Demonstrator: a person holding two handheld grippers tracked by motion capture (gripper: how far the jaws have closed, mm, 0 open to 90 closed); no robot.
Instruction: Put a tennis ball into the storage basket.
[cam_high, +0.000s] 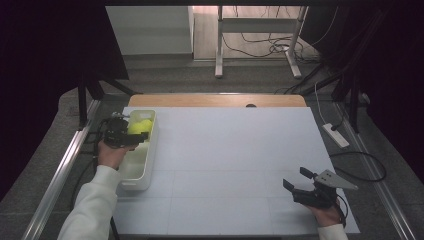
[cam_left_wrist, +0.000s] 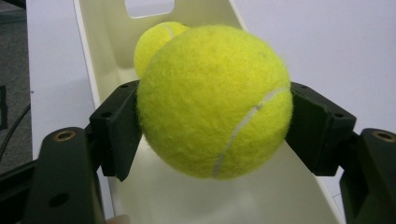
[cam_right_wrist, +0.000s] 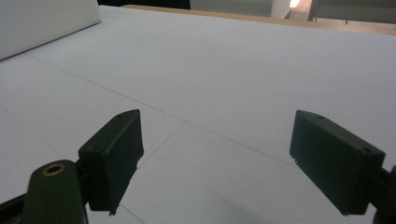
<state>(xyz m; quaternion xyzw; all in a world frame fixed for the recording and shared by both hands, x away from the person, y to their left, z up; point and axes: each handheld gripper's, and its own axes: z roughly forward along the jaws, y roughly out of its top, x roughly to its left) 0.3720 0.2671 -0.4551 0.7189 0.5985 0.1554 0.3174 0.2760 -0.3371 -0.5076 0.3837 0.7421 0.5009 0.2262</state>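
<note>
The left hand-held gripper (cam_left_wrist: 212, 121) pinches a tennis ball (cam_left_wrist: 215, 100) over the white bin (cam_high: 150, 150) at the desk's left edge, its jaws pressed on the ball's sides. To do this well, I'd lower the ball close to the bin floor before letting go, so it doesn't bounce out. A second tennis ball (cam_left_wrist: 156, 44) already lies at the bin's far end. The right hand-held gripper (cam_high: 298, 181) rests spread near the desk's front right corner

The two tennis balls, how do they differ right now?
The held tennis ball is clamped between the left tool's jaws above the white bin; the other tennis ball lies loose on the bin's floor at its far end. The held ball partly hides the other. Both are fuzzy yellow with a white seam.
</note>
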